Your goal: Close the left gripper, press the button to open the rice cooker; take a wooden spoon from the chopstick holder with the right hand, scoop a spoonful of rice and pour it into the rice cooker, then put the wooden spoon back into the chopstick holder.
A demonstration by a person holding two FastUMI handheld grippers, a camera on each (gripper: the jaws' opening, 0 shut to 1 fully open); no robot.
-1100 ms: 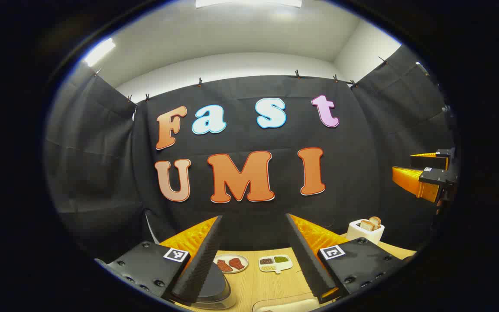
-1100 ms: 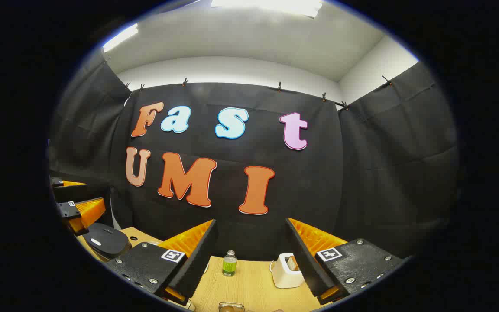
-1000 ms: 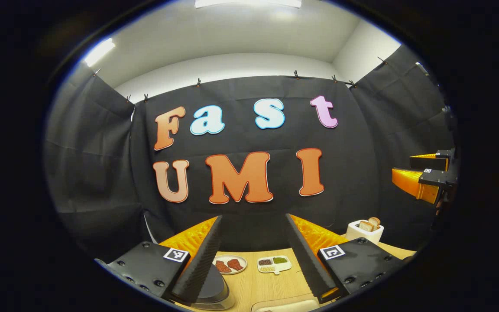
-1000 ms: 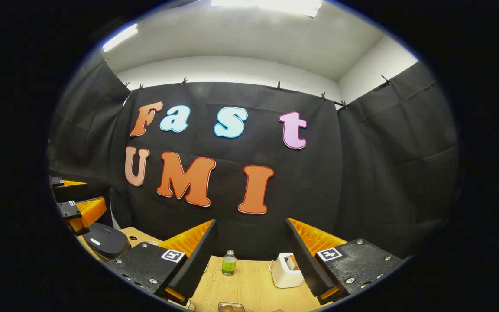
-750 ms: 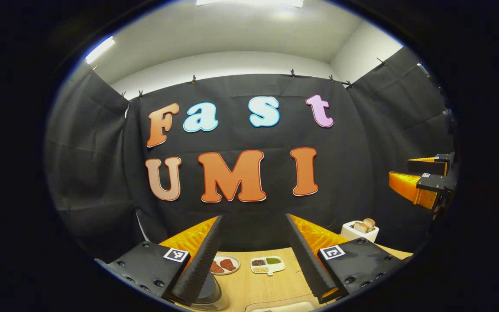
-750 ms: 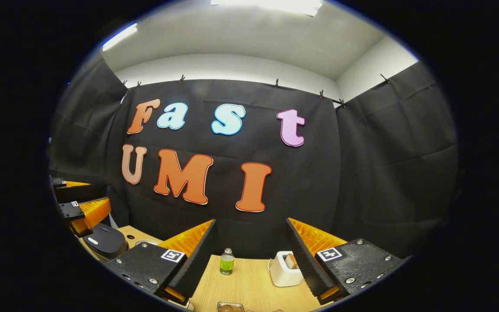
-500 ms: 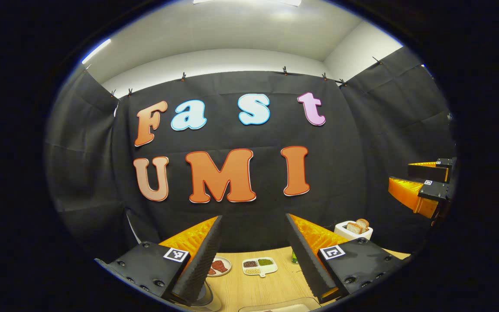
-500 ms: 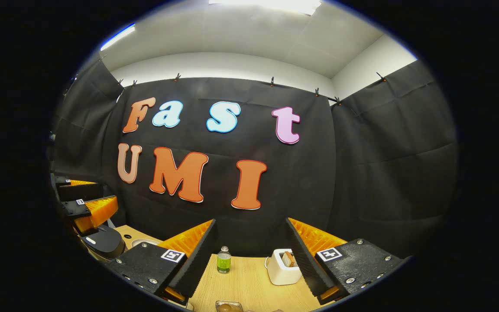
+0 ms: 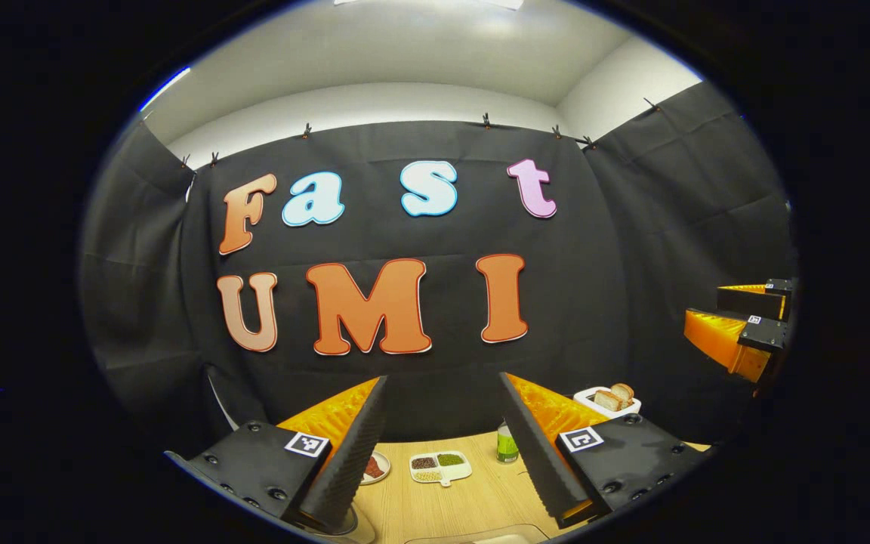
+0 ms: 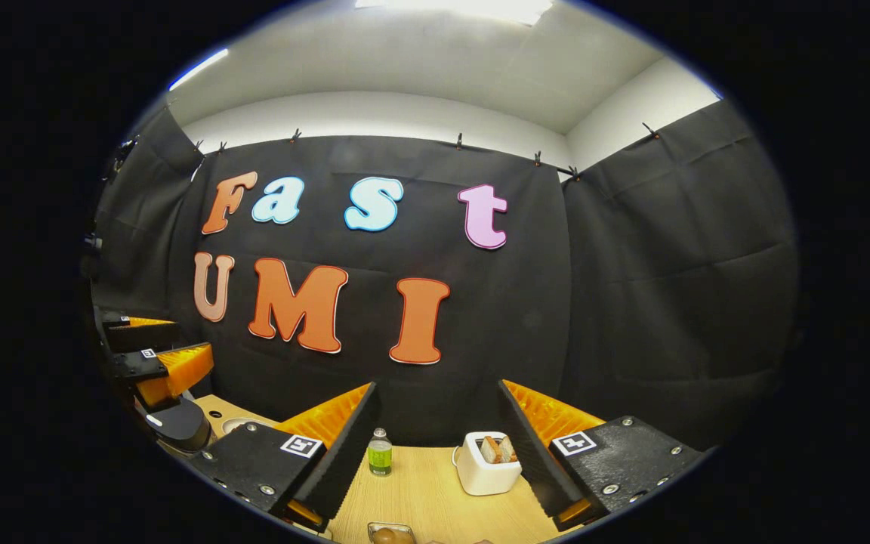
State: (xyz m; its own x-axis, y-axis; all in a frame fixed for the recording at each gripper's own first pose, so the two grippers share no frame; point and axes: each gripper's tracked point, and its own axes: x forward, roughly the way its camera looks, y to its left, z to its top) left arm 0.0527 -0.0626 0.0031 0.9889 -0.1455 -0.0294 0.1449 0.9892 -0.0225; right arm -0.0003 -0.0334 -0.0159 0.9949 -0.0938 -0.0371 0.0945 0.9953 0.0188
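Nearest in the left gripper view, the left gripper [image 9: 441,446] is hovering high over the wooden bench [image 9: 473,506] with its jaws spread wide and nothing between them. The first step, pressing the jaws together before pushing the rice cooker's button, is judged not yet begun. In the right gripper view, the right gripper [image 10: 439,446] is likewise hanging with its fingers held well apart and empty.

Just beyond the left gripper's fingers, a small round plate [image 9: 376,467] of reddish food and a divided dish [image 9: 440,467] of grains are sitting on the bench, with a green can [image 9: 507,444] beside them and a white toaster [image 9: 606,400] holding bread slices farther right. In the right gripper view, a green-labelled bottle [image 10: 380,453] is standing just left of that toaster [image 10: 488,463].

The rice cooker [image 10: 174,423] is lying at the far left edge of the right gripper view, its dark rounded lid down, directly below the left gripper [image 10: 159,363] seen from the side. The chopstick holder and wooden spoon cannot be made out.

The next move is calling for the left gripper to shut its jaws, tip downward and descend onto the cooker's lid button, while the right gripper is waiting.
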